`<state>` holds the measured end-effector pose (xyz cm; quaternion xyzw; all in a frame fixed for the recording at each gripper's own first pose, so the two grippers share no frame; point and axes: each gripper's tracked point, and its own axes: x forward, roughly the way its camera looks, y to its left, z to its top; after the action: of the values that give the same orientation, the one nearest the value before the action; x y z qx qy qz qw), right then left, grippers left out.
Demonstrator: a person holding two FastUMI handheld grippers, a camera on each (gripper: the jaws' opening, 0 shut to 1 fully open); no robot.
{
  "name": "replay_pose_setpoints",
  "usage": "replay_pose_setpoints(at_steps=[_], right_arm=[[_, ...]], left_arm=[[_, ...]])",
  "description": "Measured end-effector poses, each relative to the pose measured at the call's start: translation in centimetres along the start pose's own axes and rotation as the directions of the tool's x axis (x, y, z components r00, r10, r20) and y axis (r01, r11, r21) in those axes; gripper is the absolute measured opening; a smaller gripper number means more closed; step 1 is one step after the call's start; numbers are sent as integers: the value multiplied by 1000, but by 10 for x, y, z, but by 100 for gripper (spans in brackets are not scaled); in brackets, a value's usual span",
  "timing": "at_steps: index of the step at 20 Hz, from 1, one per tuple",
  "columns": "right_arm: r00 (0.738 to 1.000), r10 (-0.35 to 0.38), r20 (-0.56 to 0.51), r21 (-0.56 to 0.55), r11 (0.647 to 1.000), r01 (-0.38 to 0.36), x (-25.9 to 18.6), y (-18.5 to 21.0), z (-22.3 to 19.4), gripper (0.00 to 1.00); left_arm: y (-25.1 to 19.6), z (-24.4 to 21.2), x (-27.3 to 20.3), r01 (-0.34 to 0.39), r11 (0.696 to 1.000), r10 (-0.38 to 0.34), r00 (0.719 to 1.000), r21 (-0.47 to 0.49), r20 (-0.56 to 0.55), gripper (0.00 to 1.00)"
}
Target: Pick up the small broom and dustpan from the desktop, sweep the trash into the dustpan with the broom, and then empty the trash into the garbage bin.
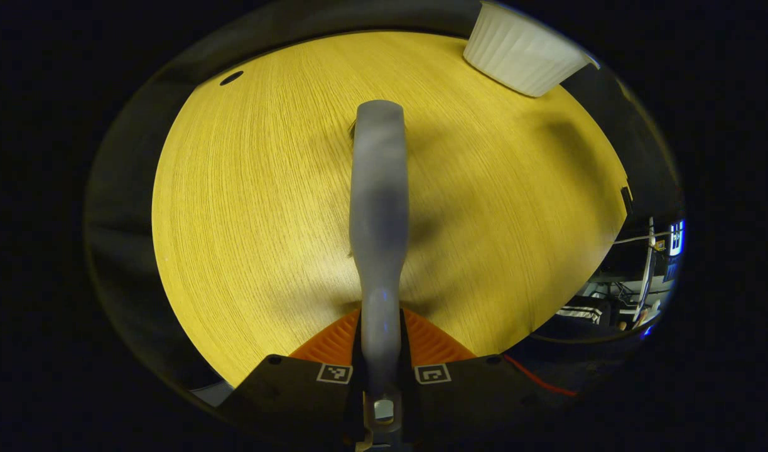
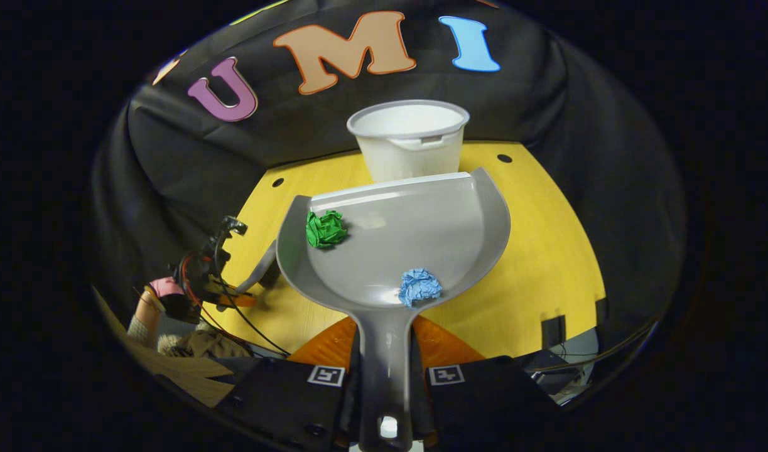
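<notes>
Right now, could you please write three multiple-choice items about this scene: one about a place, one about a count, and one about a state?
1. Where is the green paper ball?
A. Inside the garbage bin
B. In the dustpan, near its front lip
C. On the bare desktop

2. How many crumpled paper balls lie in the dustpan?
A. One
B. Two
C. Four

3. What is the state of the left gripper?
A. Shut on the broom handle
B. Open above the desktop
C. Shut on the garbage bin rim

Answers:
1. B, the green ball sits in the tray by the front lip, left side in the right gripper view.
2. B, the green one and a blue paper ball near the handle.
3. A, both orange fingers press the grey broom handle between them in the left gripper view.
</notes>
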<state>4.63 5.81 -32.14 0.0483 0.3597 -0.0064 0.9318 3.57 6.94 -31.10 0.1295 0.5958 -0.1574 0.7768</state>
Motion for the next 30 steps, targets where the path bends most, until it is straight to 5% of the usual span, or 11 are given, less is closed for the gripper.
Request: replay_pose_setpoints(at_steps=[4,10,15,18,25,30], right_arm=[[999,21,-27,16,1000,-20,-4,-2,8,30],[987,11,-163,-40,999,-18,-10,-30,90,30],[942,7,-335,-10,1000,-11,13,-43,134,34],[902,-65,-426,-58,997,44,17,-55,151,29],[844,-121,-523,-90,992,87,20,-56,166,34],[866,-125,-485,-102,991,86,7,-51,165,34]], left_arm=[[1,-2,1,-11,1000,11,1000,-9,-2,22],[3,-5,2,-34,997,35,999,-62,-1,22],[1,-5,1,-37,990,38,999,-138,-1,21],[-1,-4,1,-38,984,39,999,-174,0,22],[-1,-5,2,-34,983,32,999,-178,-16,22],[-2,-6,1,-31,987,29,999,-155,-19,21]])
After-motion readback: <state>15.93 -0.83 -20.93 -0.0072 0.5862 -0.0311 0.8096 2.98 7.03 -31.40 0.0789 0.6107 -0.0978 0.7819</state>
